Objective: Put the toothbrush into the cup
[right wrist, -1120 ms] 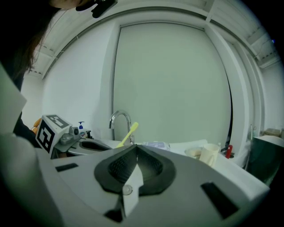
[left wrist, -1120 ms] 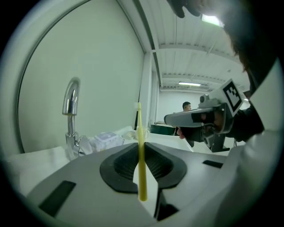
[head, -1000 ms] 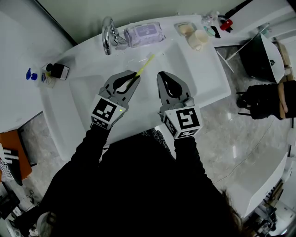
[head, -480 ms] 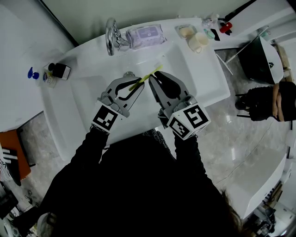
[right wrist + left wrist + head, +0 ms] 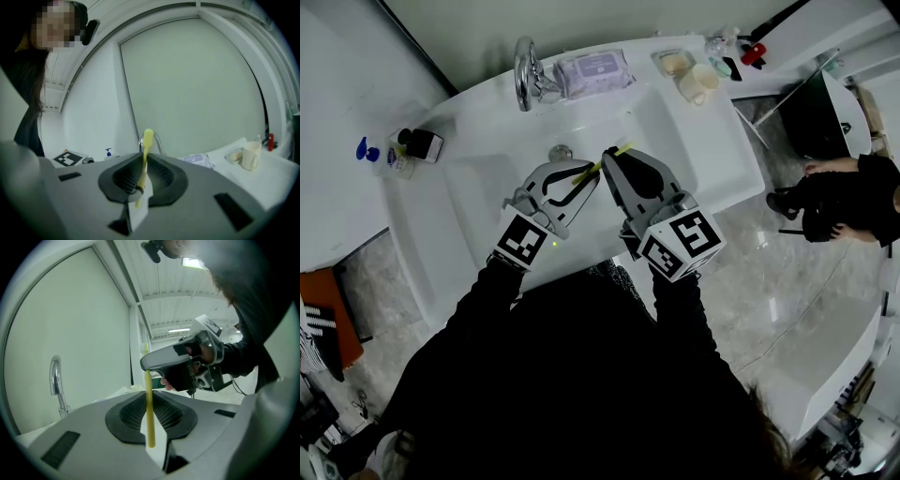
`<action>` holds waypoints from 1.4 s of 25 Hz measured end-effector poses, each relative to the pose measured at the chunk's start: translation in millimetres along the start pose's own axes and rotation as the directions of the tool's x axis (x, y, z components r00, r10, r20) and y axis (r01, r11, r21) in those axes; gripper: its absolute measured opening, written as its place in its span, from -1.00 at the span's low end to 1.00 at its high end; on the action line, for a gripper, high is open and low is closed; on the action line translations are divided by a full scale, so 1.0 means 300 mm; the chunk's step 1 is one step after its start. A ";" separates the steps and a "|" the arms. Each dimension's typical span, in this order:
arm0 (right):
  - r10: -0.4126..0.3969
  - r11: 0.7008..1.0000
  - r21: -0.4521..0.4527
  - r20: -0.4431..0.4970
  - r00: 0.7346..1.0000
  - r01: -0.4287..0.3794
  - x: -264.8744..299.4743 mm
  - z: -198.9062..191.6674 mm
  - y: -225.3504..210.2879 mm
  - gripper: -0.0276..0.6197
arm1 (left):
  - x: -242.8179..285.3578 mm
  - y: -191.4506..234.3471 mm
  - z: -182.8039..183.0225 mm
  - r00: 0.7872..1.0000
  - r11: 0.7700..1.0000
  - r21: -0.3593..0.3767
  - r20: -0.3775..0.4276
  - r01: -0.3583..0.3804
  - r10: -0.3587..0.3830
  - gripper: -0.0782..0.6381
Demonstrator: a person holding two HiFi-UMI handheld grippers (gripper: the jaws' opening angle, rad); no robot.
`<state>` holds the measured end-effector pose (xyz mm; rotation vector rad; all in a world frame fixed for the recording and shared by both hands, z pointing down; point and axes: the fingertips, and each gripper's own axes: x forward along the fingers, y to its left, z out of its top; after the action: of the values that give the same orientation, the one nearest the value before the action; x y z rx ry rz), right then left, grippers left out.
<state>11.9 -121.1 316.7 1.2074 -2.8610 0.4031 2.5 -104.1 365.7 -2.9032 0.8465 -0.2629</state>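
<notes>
Left hand-held gripper (image 5: pixel 584 175) has its jaws closed narrowly on one end of the yellow toothbrush (image 5: pixel 623 149). The right hand-held gripper (image 5: pixel 615 157) pinches the same toothbrush further along, with the head sticking up past its pads. Both hang over the white sink (image 5: pixel 487 192). The cup (image 5: pixel 697 84) stands well apart on the surface beyond the basin.

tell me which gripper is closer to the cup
Right. Both grip the toothbrush over the sink; the right gripper is below-left of the cup, the left gripper farther left of it.
</notes>
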 end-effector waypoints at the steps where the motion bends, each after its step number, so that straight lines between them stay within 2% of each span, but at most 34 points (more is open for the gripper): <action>1: 0.010 1.000 0.009 -0.001 1.000 -0.010 0.000 -0.002 0.008 -0.82 | 0.001 -0.006 -0.004 1.000 1.000 -0.020 0.008 0.005 -0.005 -0.64; 8: -0.009 0.999 0.041 0.006 1.000 0.009 -0.013 -0.018 0.016 -0.86 | 0.003 -0.024 -0.020 1.000 0.999 -0.050 0.019 0.018 -0.017 -0.64; 13: -0.066 0.998 0.024 0.030 0.997 0.065 -0.043 0.005 -0.004 -0.86 | -0.002 -0.033 -0.039 0.999 0.997 -0.062 0.001 0.035 -0.035 -0.64; 19: -0.142 0.990 0.002 0.040 0.989 0.142 -0.088 0.017 -0.040 -0.86 | -0.033 -0.009 -0.055 1.000 0.998 -0.063 -0.008 0.020 -0.021 -0.64; 28: -0.246 0.969 -0.015 0.061 0.967 0.247 -0.155 0.036 -0.076 -0.86 | -0.063 0.004 -0.020 0.999 0.998 -0.053 0.013 0.033 -0.032 -0.64; 32: -0.289 0.956 -0.029 0.067 0.955 0.291 -0.174 0.044 -0.085 -0.86 | -0.083 0.024 -0.025 1.000 0.998 -0.067 -0.001 0.013 -0.013 -0.75; 35: -0.318 0.946 -0.045 0.070 0.946 0.321 -0.187 0.052 -0.093 -0.86 | -0.093 0.044 -0.027 1.000 0.996 -0.091 -0.009 -0.008 0.007 -0.76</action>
<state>72.3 -104.1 302.0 1.6623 -2.6317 0.2768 -29.2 -100.5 367.8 -2.9840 0.8939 -0.2430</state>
